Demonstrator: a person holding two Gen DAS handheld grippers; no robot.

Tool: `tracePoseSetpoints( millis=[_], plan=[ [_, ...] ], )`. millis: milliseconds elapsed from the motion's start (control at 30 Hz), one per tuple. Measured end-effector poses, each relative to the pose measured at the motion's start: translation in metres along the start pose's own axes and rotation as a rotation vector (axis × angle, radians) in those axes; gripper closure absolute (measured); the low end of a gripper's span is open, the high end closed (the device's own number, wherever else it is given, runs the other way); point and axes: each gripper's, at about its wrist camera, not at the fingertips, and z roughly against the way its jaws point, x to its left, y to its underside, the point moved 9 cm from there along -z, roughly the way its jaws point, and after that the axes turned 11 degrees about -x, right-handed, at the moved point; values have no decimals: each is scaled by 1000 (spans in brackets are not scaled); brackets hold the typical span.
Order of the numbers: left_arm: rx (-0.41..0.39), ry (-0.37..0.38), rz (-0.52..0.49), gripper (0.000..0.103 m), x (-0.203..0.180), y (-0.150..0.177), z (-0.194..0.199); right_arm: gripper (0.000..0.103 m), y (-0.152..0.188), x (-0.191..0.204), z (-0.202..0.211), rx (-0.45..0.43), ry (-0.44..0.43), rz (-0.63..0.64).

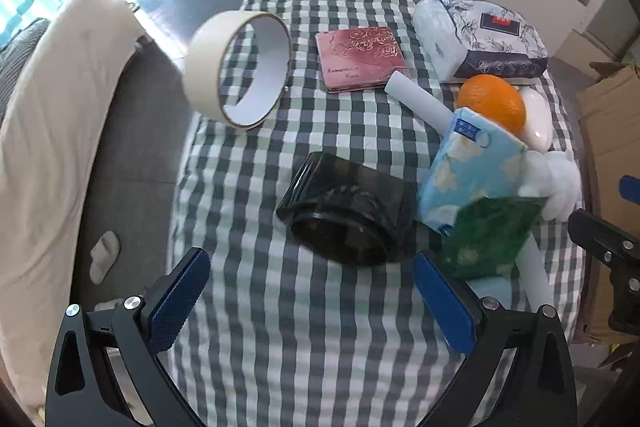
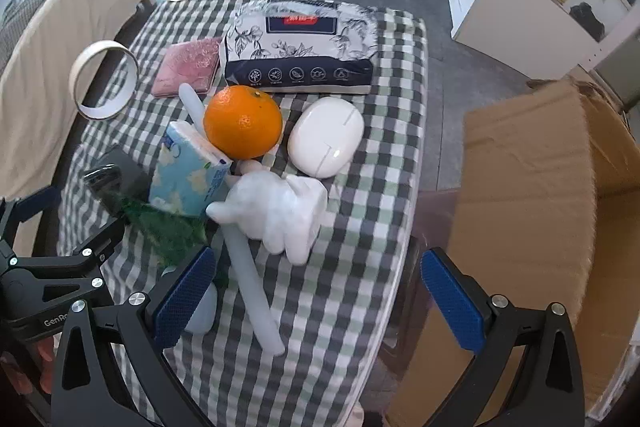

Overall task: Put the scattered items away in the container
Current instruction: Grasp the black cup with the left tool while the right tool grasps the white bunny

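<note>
Hovering over the checked tablecloth (image 1: 304, 327), the left gripper (image 1: 312, 301) has its blue-padded fingers spread wide with nothing between them; a dark glass jar (image 1: 352, 211) lies on its side just ahead. Right gripper (image 2: 320, 297) likewise spread, empty, above the table's right edge. Scattered items cluster mid-table: orange (image 2: 243, 121) perched on a blue tissue pack (image 2: 188, 175), white oval case (image 2: 326, 137) beside it, white glove-shaped figure (image 2: 276, 215) nearer, white tube (image 2: 252, 279) running underneath, green packet (image 2: 168, 231) near the left gripper. Tape roll (image 1: 238, 69) stands on edge at the table's left side; pink notebook (image 1: 360, 59) and floral tissue bundle (image 2: 300, 47) farther back. Cardboard box (image 2: 532, 211) stands open off the table's right side.
</note>
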Motion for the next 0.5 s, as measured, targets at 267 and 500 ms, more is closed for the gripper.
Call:
tracePoseSetpoints(
  millis=[267, 500],
  plan=[
    [9, 50, -26, 0, -7, -3, -33, 0, -3, 14, -34, 40, 3, 42],
    [28, 87, 0, 1, -5, -1, -49, 30, -6, 16, -51, 62, 9, 42]
  ],
)
